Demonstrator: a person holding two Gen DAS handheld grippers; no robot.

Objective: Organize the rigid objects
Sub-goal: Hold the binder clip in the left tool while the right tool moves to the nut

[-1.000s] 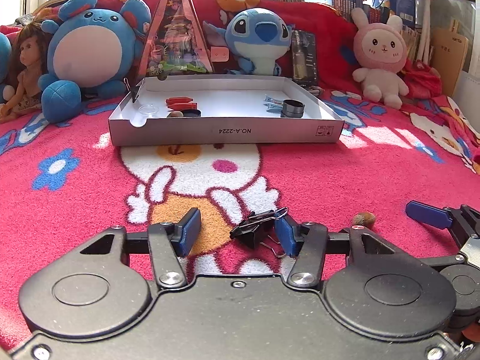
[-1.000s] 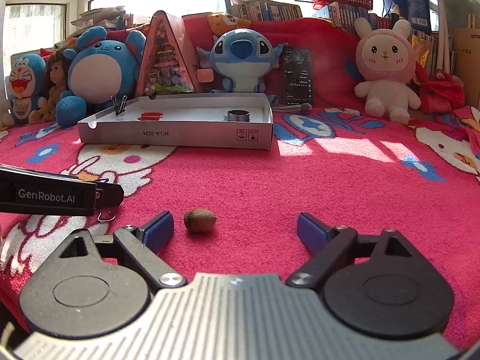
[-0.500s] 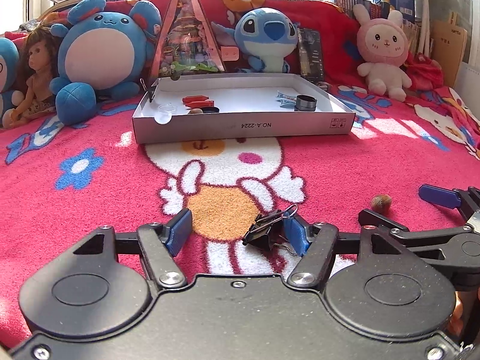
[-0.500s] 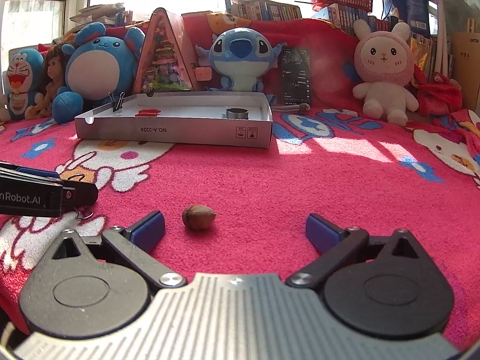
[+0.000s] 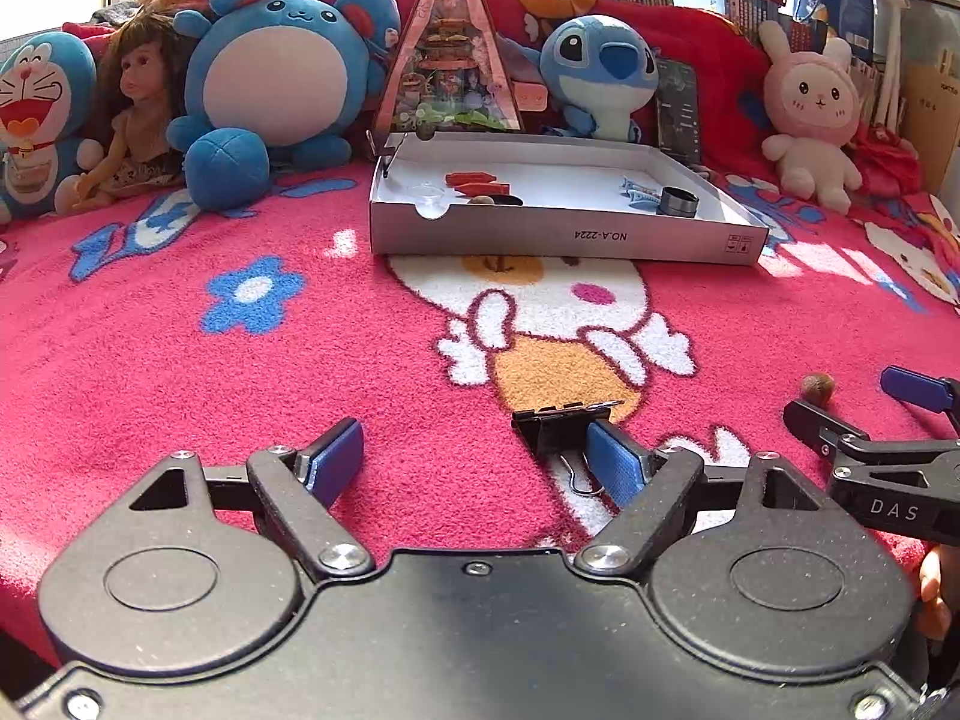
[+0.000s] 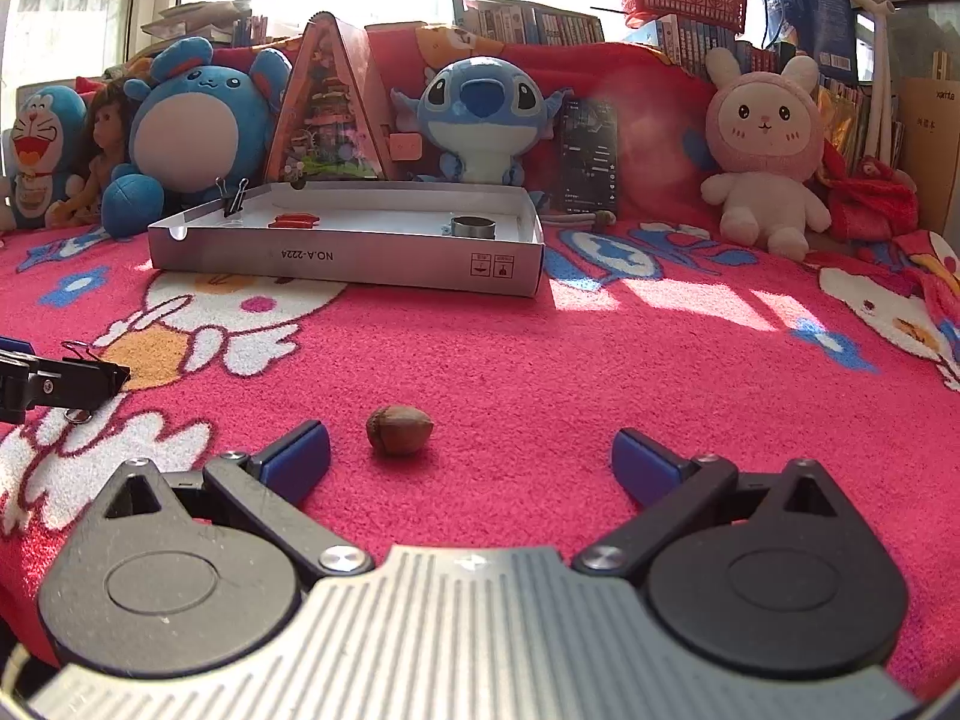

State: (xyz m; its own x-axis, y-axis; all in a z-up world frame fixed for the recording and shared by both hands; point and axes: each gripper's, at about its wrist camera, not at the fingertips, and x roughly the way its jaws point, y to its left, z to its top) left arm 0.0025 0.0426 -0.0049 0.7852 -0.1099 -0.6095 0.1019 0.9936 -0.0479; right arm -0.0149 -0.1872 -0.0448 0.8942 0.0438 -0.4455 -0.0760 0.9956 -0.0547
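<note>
With our left claw [image 5: 477,453] just spread wide and the clip [image 5: 555,426] touching only its right pad [image 5: 612,468], we should centre the clip before clenching, while our right claw [image 6: 471,456] hangs released around the nut [image 6: 399,430].

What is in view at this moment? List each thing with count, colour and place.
binder clip: one on blanket, black, against left gripper's right finger; another clipped on tray rim
nut: one, brown, on blanket between right gripper's fingers, untouched
tray: one, white cardboard, mid blanket, holding red pieces and a metal ring
blanket: one, pink, cartoon print
plush toys: several plus a doll, along the back
left gripper: black, open
right gripper: silver-black, open
</note>
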